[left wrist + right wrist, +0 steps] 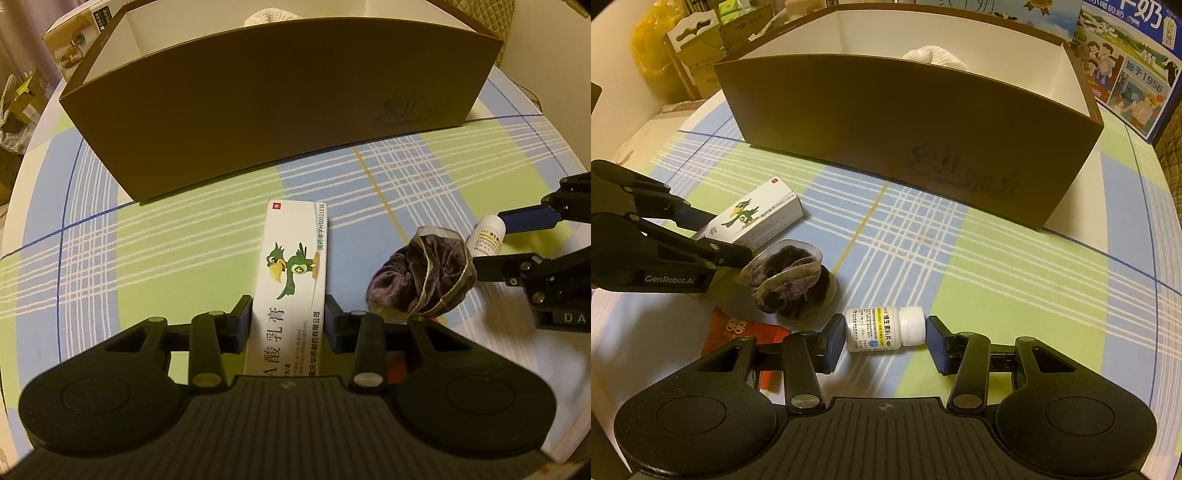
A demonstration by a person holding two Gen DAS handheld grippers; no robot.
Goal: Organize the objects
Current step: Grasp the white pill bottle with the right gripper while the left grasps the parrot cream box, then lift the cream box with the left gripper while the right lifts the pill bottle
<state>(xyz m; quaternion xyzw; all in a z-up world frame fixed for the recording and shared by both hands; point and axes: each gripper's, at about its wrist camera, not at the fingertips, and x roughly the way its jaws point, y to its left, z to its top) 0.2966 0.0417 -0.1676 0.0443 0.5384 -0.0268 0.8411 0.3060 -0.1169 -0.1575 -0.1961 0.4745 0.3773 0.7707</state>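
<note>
- We see a table (369, 173) covered with a green, blue and white plaid cloth, and a large brown cardboard box (280, 110) standing open at its far side, white inside.
- Our left gripper (288, 317) has its fingers apart on either side of a white ointment carton (291, 266) printed with a green cartoon bird; the carton lies flat on the table, with a small gap showing at each finger.
- Our right gripper (886, 336) also has its fingers apart, straddling a small white pill bottle (882, 328) that lies on its side, cap towards the right finger; we cannot tell whether the pads touch it.
- A crumpled dark purple scrunchie (790, 284) sits between the carton and the bottle.
- A red envelope (738, 332) lies flat just beside the scrunchie.
- Something white and bumpy (934, 55) rests inside the box.
</note>
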